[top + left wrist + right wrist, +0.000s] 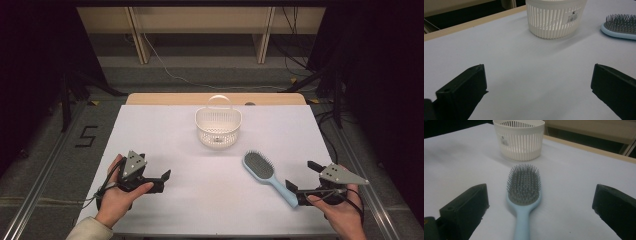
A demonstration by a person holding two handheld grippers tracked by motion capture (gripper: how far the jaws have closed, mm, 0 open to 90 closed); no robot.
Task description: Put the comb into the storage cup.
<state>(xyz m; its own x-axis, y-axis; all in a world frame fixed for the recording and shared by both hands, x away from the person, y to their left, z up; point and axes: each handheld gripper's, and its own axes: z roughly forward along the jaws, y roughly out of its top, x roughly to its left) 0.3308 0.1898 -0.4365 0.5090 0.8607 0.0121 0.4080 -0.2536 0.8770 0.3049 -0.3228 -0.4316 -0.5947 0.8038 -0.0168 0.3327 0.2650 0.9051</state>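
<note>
The left gripper rested low on the white table, held in the person's left hand, its jaws spread wide with bare tabletop between them. Ahead of it and off toward its right stood a white slatted basket with a hoop handle, upright near the far middle of the table; in the left gripper view the basket sat well beyond the jaws, a small label on its wall, and the head of a hairbrush showed farther to the right. The right gripper lay near the table's right edge in the person's right hand, its jaws also wide apart and holding nothing. The light blue hairbrush lay flat with its grey bristles up, its handle pointing back toward the right gripper and its head angled away toward the basket. In the right gripper view the hairbrush ran straight up the middle of the gap, the handle reaching in between the two jaws and touching neither, and the basket stood beyond the brush head, clear of it. The grey plate on top of each gripper faced upward in the high view
</note>
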